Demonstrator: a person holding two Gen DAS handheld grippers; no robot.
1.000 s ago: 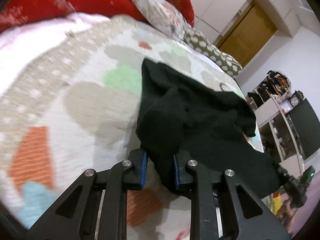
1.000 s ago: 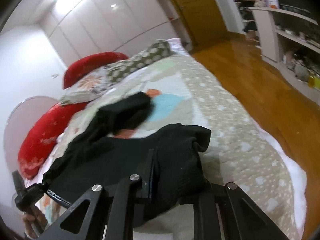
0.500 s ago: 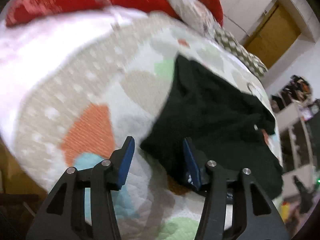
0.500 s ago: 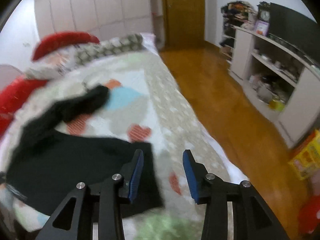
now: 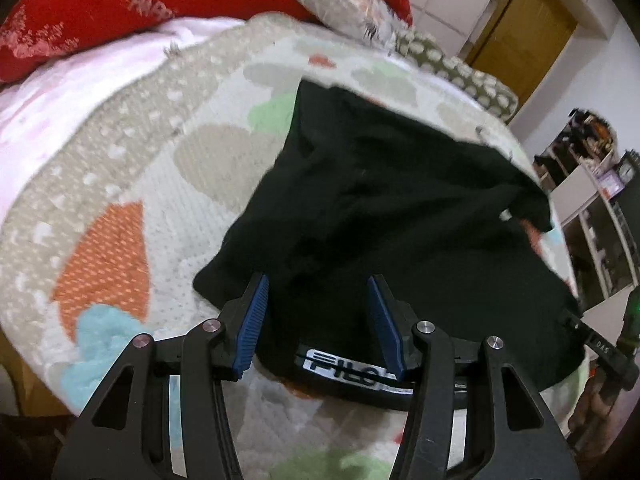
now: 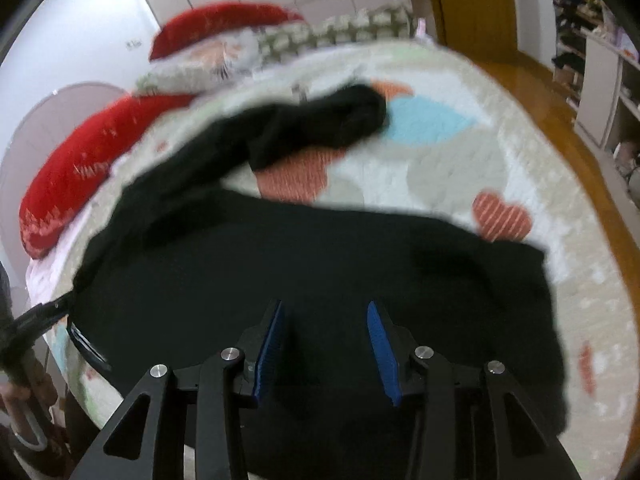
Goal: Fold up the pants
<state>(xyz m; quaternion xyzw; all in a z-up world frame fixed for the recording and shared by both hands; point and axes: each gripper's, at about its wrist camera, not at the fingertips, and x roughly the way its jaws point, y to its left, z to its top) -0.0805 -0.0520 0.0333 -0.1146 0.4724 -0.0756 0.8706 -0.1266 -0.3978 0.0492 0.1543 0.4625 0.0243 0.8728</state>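
Observation:
Black pants (image 5: pixel 392 208) lie spread on a patterned quilt (image 5: pixel 132 184), the waistband with white lettering (image 5: pixel 352 368) at the near edge. My left gripper (image 5: pixel 320 320) is open, its blue pads on either side of the waistband fabric, holding nothing. In the right wrist view the pants (image 6: pixel 304 264) fill the near bed, one leg bunched toward the pillows (image 6: pixel 320 124). My right gripper (image 6: pixel 326 344) is open over the black fabric, holding nothing.
Red pillows (image 5: pixel 120 4) and patterned cushions (image 5: pixel 452 72) lie at the head of the bed. A wooden floor (image 6: pixel 560 128) and white shelving (image 6: pixel 612 80) run along the bed's right side. A wooden door (image 5: pixel 520 28) is behind. The other gripper shows at the right edge (image 5: pixel 600 352).
Both grippers let go of the pants and opened. The fabric dropped flat on the quilt. Both grippers now sit over the waistband end again.

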